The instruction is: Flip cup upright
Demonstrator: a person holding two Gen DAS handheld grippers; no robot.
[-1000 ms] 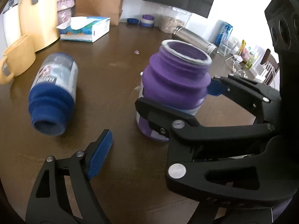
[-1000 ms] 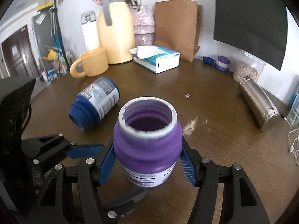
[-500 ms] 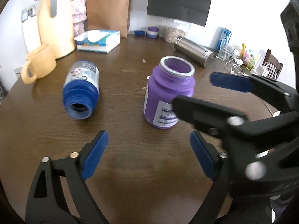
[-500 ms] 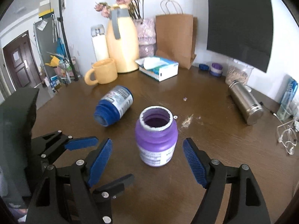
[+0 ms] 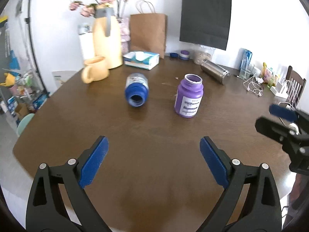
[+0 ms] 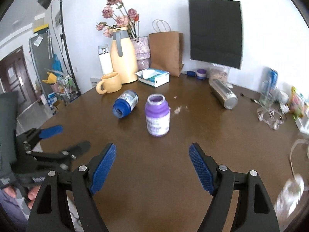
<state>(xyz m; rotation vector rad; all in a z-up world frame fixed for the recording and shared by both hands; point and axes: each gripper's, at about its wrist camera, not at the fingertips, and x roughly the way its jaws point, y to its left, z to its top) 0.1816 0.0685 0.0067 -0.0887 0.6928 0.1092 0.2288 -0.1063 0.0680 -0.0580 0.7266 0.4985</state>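
Observation:
A purple cup (image 5: 188,96) (image 6: 157,114) stands upright on the brown table (image 5: 154,174), its mouth facing up. A blue cup (image 5: 136,92) (image 6: 125,103) lies on its side to the purple one's left, mouth toward me. My left gripper (image 5: 154,162) is open and empty, well back from both cups near the table's front edge. My right gripper (image 6: 152,166) is open too, with nothing between its blue pads, a good way in front of the purple cup. Each gripper shows at the edge of the other's view.
At the back stand a yellow mug (image 6: 109,82), a cream jug (image 6: 122,58), a tissue box (image 6: 154,77), a brown paper bag (image 6: 166,52) and a black bag (image 6: 215,32). A steel flask (image 6: 224,94) lies at the right. Cables and small items crowd the far right edge.
My right gripper opened off the purple cup, leaving it upright. Both grippers pulled back from the cups toward the table's front edge.

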